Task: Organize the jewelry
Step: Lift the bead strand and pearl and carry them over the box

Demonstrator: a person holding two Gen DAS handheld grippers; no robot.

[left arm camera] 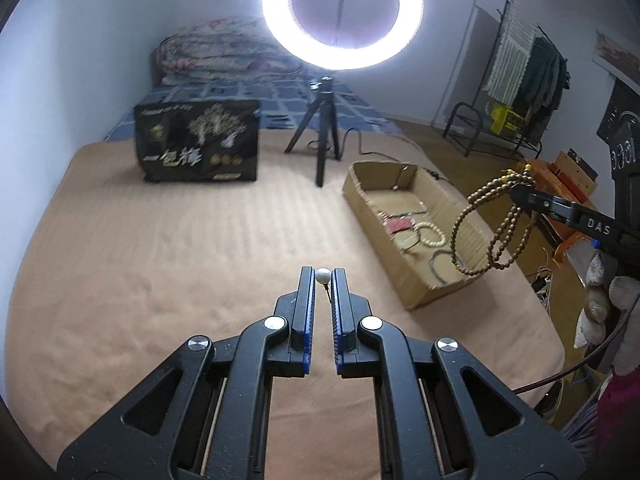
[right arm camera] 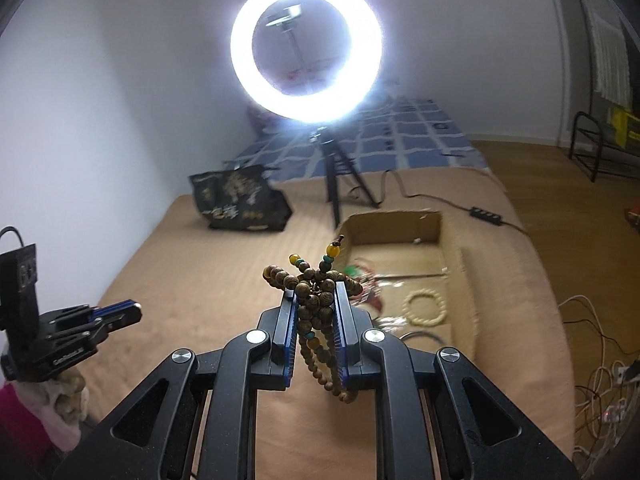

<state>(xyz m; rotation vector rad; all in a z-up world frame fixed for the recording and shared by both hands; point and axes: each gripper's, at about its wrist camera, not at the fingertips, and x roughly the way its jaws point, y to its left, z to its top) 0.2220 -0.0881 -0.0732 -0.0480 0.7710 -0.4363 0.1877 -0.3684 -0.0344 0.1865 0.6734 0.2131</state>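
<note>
My left gripper [left arm camera: 323, 276] is shut on a small piece with a white pearl bead [left arm camera: 323, 275] at its fingertips, held above the tan bed cover. My right gripper [right arm camera: 316, 286] is shut on a long string of brown wooden beads [right arm camera: 316, 308] with yellow and teal beads at its top. In the left wrist view the bead string [left arm camera: 490, 220] hangs in loops from the right gripper [left arm camera: 520, 192] above the open cardboard box [left arm camera: 416, 292]. The box [right arm camera: 460, 276] holds a cream bead bracelet [right arm camera: 425, 306], a dark bangle [left arm camera: 442, 266] and other jewelry. The left gripper [right arm camera: 134, 308] shows at the left of the right wrist view.
A lit ring light [left arm camera: 342, 12] on a black tripod [left arm camera: 320, 136] stands behind the box. A black printed bag [left arm camera: 198, 146] sits at the back left. A cable with a control block [right arm camera: 486, 214] runs right of the box. Folded quilts [left arm camera: 224, 52] lie at the bed's far end.
</note>
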